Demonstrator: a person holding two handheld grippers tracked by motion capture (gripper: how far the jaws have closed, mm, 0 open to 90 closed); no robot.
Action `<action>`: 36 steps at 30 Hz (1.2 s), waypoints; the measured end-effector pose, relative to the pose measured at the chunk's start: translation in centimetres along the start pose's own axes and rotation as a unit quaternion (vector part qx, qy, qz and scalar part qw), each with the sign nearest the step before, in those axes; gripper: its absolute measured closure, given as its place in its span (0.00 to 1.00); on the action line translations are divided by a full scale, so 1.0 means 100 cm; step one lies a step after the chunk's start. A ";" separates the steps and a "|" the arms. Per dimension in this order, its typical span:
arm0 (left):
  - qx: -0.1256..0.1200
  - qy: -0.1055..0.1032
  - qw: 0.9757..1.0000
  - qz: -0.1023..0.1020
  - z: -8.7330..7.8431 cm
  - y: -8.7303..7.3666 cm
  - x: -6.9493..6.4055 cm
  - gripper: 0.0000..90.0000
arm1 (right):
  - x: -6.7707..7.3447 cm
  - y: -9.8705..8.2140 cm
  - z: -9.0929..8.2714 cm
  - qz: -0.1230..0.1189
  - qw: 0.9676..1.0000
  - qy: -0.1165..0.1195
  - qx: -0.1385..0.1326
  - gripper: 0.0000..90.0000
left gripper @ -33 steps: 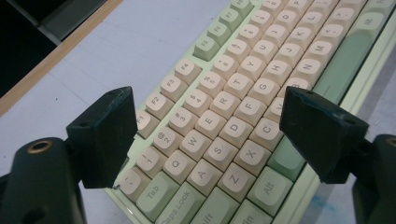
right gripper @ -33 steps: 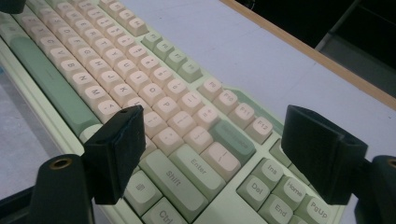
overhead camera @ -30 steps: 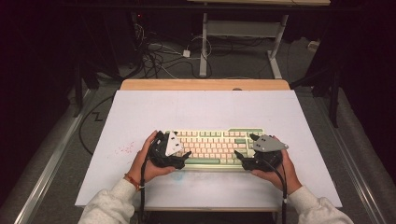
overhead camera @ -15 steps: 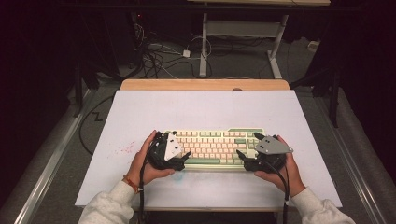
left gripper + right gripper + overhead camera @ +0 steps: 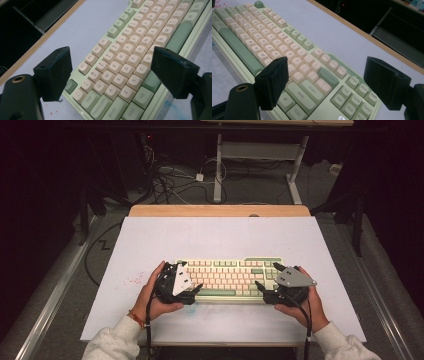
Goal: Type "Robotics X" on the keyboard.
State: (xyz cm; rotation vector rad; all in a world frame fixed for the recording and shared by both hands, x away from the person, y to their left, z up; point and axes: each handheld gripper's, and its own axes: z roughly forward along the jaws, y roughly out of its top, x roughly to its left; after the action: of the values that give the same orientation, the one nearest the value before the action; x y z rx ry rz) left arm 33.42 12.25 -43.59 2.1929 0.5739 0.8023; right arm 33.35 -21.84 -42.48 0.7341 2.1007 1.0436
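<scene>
The keyboard (image 5: 230,277) lay flat on the white table (image 5: 220,240), toward its near edge — cream keys, green frame. At its 9 o'clock end the left gripper (image 5: 192,290) had its jaws spread wide astride the Tab and Caps Lock corner, gripping nothing. At 3 o'clock the right gripper (image 5: 262,290) was likewise spread, straddling the Enter and Shift keys — each held in a hand.

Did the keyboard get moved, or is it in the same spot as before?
No. In the high view the keyboard lies as far from the table's wooden back edge as it did earlier, with the left gripper and right gripper at its ends.
</scene>
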 end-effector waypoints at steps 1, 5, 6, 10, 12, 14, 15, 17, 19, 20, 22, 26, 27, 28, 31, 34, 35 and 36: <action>0.001 -0.001 1.000 0.000 0.000 0.000 0.000 0.18 | 0.000 0.000 -0.001 -0.002 1.000 0.000 0.001 0.23; 0.000 0.004 1.000 0.002 -0.003 -0.002 -0.001 0.18 | -0.001 -0.001 -0.004 -0.001 1.000 -0.002 -0.001 0.23; 0.000 0.007 1.000 0.003 -0.003 -0.002 -0.001 0.18 | -0.001 -0.001 -0.005 -0.001 1.000 -0.005 -0.001 0.23; 0.004 0.011 1.000 0.004 -0.006 -0.005 0.000 0.18 | -0.002 -0.002 -0.009 -0.001 1.000 -0.010 -0.002 0.23; 0.004 0.009 1.000 0.002 -0.008 -0.006 0.002 0.18 | -0.003 -0.003 -0.011 0.000 1.000 -0.012 -0.001 0.23; 0.003 0.011 1.000 -0.001 -0.010 -0.008 0.002 0.18 | -0.004 -0.004 -0.013 0.001 1.000 -0.014 -0.002 0.23; 0.004 0.011 1.000 -0.001 -0.011 -0.008 0.003 0.18 | -0.005 -0.004 -0.013 0.001 1.000 -0.016 -0.002 0.23; 0.006 0.013 1.000 -0.002 -0.012 -0.010 0.004 0.18 | -0.005 -0.004 -0.015 0.002 1.000 -0.018 -0.003 0.23; 0.005 0.017 1.000 -0.001 -0.014 -0.011 0.004 0.18 | -0.005 -0.005 -0.016 0.000 1.000 -0.020 -0.002 0.23; 0.004 0.018 1.000 0.000 -0.015 -0.012 0.004 0.18 | -0.005 -0.005 -0.016 -0.001 1.000 -0.021 -0.001 0.23; 0.003 0.020 1.000 0.000 -0.016 -0.012 0.004 0.18 | -0.006 -0.006 -0.017 -0.001 1.000 -0.021 0.000 0.23; 0.003 0.019 1.000 -0.003 -0.019 -0.015 0.005 0.18 | -0.006 -0.007 -0.019 -0.003 1.000 -0.024 -0.001 0.23; 0.002 0.019 1.000 -0.004 -0.019 -0.016 0.005 0.18 | -0.006 -0.007 -0.019 -0.003 1.000 -0.027 0.000 0.23; 0.003 0.020 1.000 -0.003 -0.019 -0.016 0.005 0.18 | -0.006 -0.008 -0.020 -0.003 1.000 -0.028 0.001 0.23; 0.005 0.018 1.000 -0.003 -0.021 -0.019 0.005 0.18 | -0.006 -0.009 -0.021 -0.005 1.000 -0.031 0.001 0.23; 0.006 0.019 1.000 -0.004 -0.022 -0.022 0.005 0.18 | -0.007 -0.010 -0.023 -0.003 0.999 -0.032 0.002 0.23; 0.006 0.018 1.000 -0.005 -0.023 -0.022 0.005 0.18 | -0.007 -0.010 -0.024 -0.005 0.999 -0.033 0.002 0.23; 0.008 0.018 1.000 -0.005 -0.023 -0.023 0.005 0.18 | -0.007 -0.011 -0.024 -0.006 0.999 -0.034 0.002 0.23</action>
State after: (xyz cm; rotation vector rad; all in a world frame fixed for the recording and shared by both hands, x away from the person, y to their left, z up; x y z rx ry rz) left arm 31.84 15.15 -43.89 2.1912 0.6113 0.8359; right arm 31.71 -24.02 -42.05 0.7470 2.0487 0.9939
